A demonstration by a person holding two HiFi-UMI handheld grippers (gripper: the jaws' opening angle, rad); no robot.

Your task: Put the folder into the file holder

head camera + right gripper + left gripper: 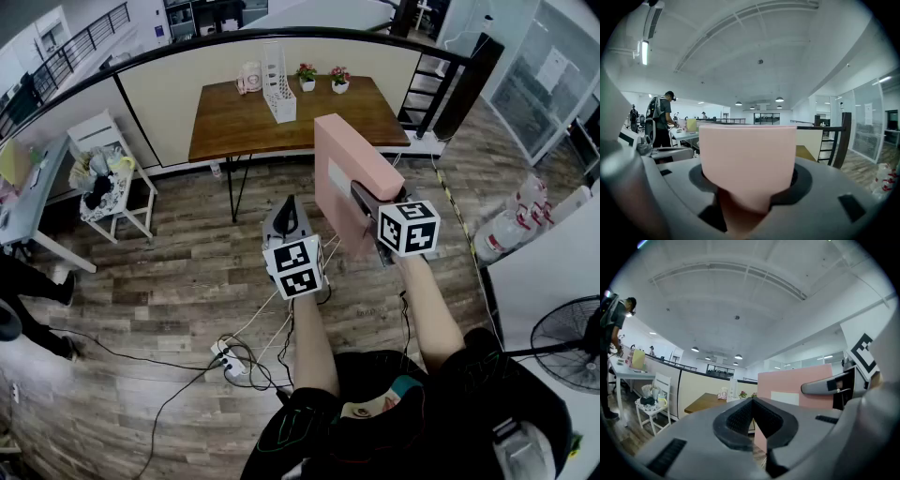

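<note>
Gripped upright in the right tongs (367, 208), spread wide round its thick edge: the pink folder (349, 164), in mid-air, well short of the desk (234, 122). Beside it at 8 o'clock, the left tongs (286, 216) pinched shut, empty. Carry toward 12 o'clock to the white file holder (279, 89); square the folder with a slot, then lower straight.

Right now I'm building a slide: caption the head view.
Right gripper holds a pink folder upright, away from the white file holder on the wooden table.

Left claw (286, 217) closed, right claw (359, 201) clamping
</note>
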